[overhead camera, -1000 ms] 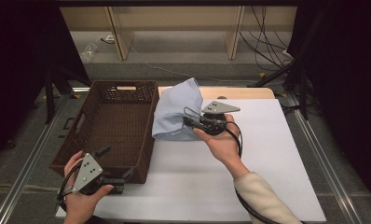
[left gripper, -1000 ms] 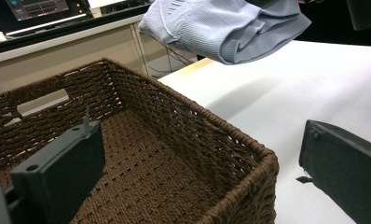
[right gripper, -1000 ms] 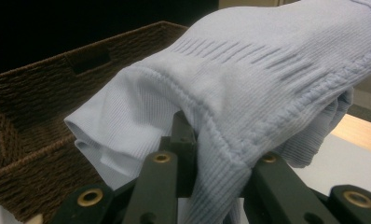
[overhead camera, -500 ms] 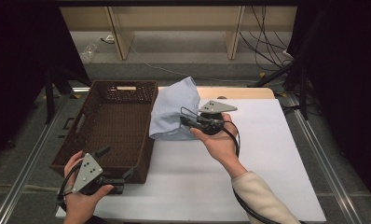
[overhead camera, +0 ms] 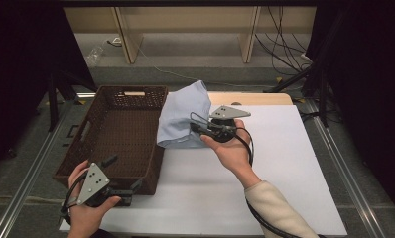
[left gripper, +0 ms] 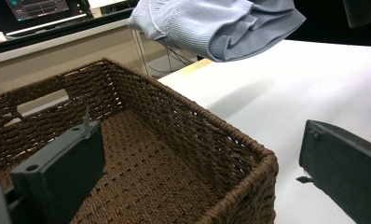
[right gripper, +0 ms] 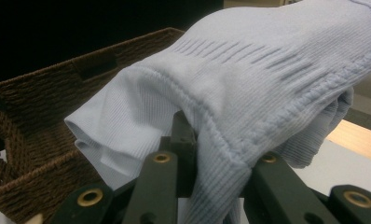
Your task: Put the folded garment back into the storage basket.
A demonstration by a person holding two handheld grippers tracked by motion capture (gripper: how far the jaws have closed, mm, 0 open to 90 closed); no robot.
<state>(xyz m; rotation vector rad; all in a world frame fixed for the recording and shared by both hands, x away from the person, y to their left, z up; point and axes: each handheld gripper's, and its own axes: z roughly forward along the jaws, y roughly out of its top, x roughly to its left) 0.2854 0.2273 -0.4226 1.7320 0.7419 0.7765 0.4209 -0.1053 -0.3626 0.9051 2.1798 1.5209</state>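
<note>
One garment lifted, not yet in the basket

One pale blue knit garment (overhead camera: 181, 119) is the work in hand. It hangs folded and bunched, lifted clear of the white desk (overhead camera: 285, 173), just beside the right rim of the brown wicker basket (overhead camera: 116, 134) and partly over that rim at the far corner. From the left gripper view the cloth (left gripper: 211, 23) floats above the desk surface with shadow beneath it; nothing of it lies inside the basket.

Judged progress: pick-up done, carry roughly halfway. Left to do: move the bundle over the basket's open middle, lower it, let go.

Right hand-held gripper (overhead camera: 201, 128) is clamped on the garment. In the right gripper view the ribbed hem (right gripper: 211, 140) is pinched between the jaws, the rest of the cloth draping forward and above them, toward the basket (right gripper: 44, 116). So the garment sits at and beyond the jaw tips, on the basket side of the hand.

Left hand-held gripper (overhead camera: 123, 186) rests at the basket's near right corner, jaws spread wide, one inside the rim and one outside, pads not touching the wicker as far as the left gripper view (left gripper: 197, 186) shows. It is well apart from the garment.
</note>
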